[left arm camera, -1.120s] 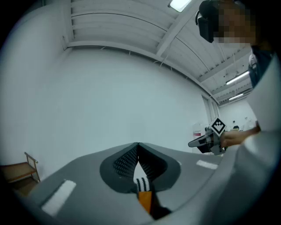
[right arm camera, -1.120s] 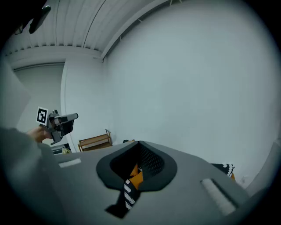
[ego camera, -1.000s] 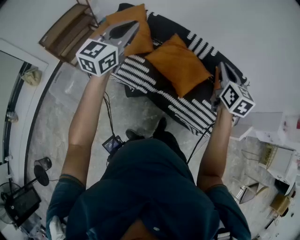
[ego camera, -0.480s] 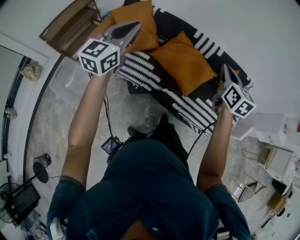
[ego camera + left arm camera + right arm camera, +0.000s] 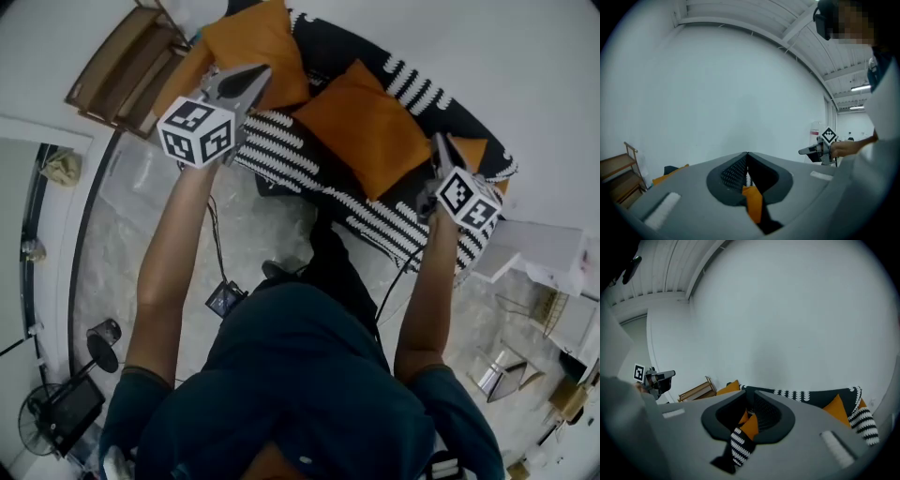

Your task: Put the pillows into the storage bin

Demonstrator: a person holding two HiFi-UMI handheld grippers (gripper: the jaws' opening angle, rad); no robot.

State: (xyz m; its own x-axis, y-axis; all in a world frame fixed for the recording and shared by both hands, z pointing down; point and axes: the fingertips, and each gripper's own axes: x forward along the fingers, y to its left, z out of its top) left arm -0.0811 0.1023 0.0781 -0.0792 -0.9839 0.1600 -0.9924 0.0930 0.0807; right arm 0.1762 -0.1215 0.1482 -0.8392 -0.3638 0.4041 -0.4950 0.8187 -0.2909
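Both claws have pushed forward over the sofa (image 5: 281, 141). The left claw (image 5: 251, 77) is pressed together and empty above the left-end pillow (image 5: 248, 42). The right claw (image 5: 438, 148) is just parting, nothing in it, beside the right-end pillow (image 5: 473, 150). Those and the middle pillow (image 5: 366, 127) lie on the sofa. No storage bin shows, so I judge nothing is stowed.

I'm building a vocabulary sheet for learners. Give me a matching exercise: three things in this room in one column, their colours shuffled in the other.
Things:
1. middle pillow
2. sofa
3. wooden rack

Colours:
A. black with a white pattern
B. brown
C. orange

Pairs: 1-C, 2-A, 3-B
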